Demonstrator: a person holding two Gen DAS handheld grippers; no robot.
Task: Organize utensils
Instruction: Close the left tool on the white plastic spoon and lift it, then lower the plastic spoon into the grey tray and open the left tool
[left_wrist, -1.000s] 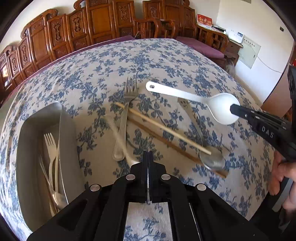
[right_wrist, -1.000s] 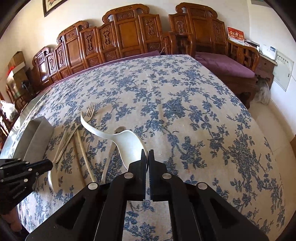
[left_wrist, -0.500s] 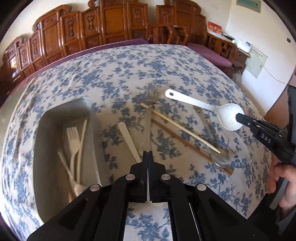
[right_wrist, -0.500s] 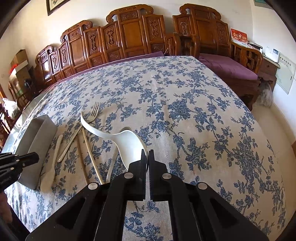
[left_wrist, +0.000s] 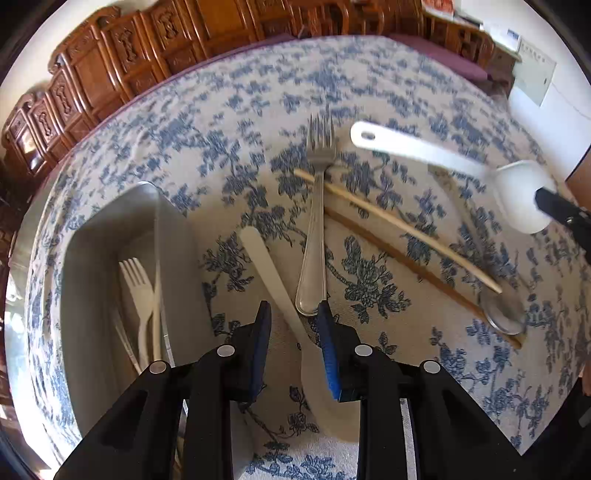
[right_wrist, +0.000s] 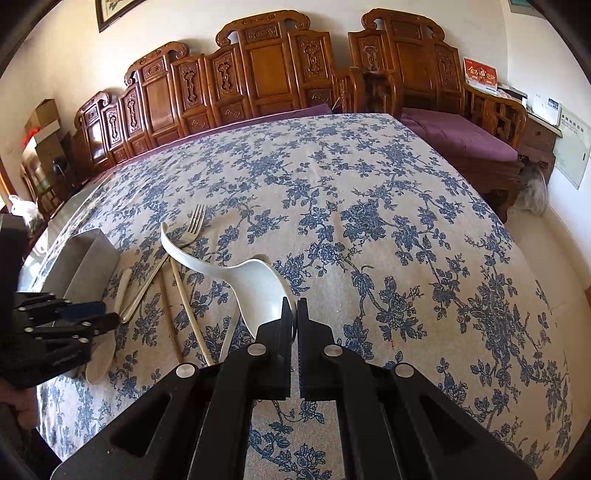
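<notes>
My left gripper (left_wrist: 293, 314) is open, its jaws on either side of a cream plastic spoon (left_wrist: 280, 291) lying on the floral tablecloth. A metal fork (left_wrist: 314, 229) lies just right of it. A steel tray (left_wrist: 92, 280) at the left holds a plastic fork (left_wrist: 138, 291) and other utensils. My right gripper (right_wrist: 296, 310) is shut on the bowl of a large white ladle (right_wrist: 236, 273), held above the table; the ladle also shows in the left wrist view (left_wrist: 443, 162). Chopsticks (left_wrist: 399, 225) and a metal spoon (left_wrist: 502, 314) lie under the ladle.
Carved wooden chairs (right_wrist: 258, 85) line the far side of the table. A purple-cushioned bench (right_wrist: 458, 136) stands at the right. The table's right edge (right_wrist: 517, 236) drops to the floor.
My left gripper has opened and released the cream plastic spoon onto the cloth beside the tray. It sits closer to the table now. The right gripper still holds the ladle.
</notes>
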